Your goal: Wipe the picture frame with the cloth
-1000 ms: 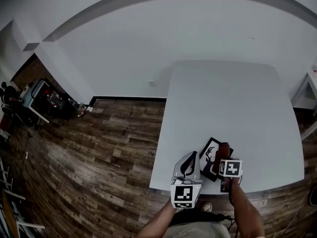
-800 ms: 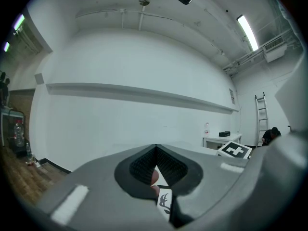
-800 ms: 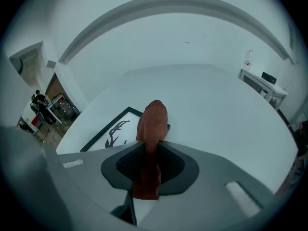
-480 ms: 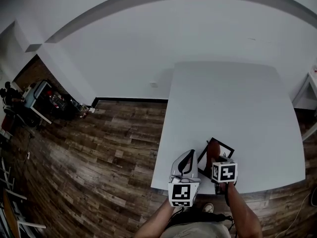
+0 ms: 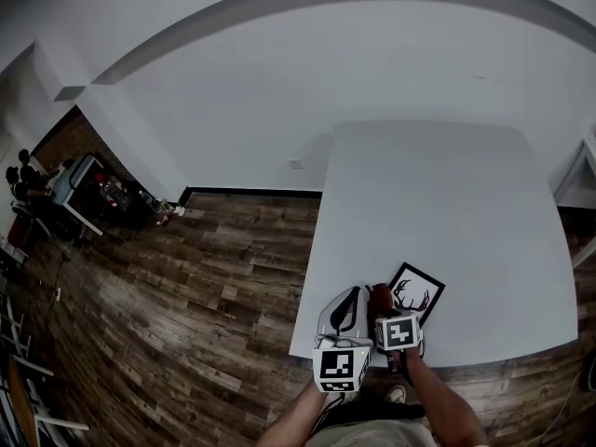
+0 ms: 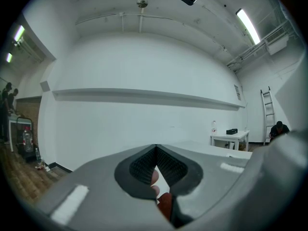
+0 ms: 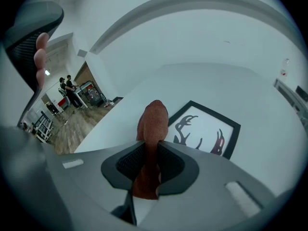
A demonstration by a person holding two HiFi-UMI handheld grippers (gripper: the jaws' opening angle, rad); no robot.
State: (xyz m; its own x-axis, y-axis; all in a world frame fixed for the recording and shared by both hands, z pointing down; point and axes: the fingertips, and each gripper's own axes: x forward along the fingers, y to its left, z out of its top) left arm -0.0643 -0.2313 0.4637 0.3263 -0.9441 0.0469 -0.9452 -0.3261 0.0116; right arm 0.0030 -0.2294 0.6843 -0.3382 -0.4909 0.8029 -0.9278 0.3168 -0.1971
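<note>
The right gripper (image 7: 150, 150) jaws pinch rust cloth (image 7: 153, 121) beside black-edged antler picture frame (image 7: 204, 129); left gripper (image 6: 155, 150) jaws closed.

picture frame (image 5: 415, 294) lies flat near the table's (image 5: 447, 194) front edge — cloth (image 5: 380, 298) just left.

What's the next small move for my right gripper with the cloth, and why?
Probably swing the right gripper rightward and lower the rust-brown cloth onto the black picture frame. The cloth is clamped but sits beside the frame, not over it.
</note>
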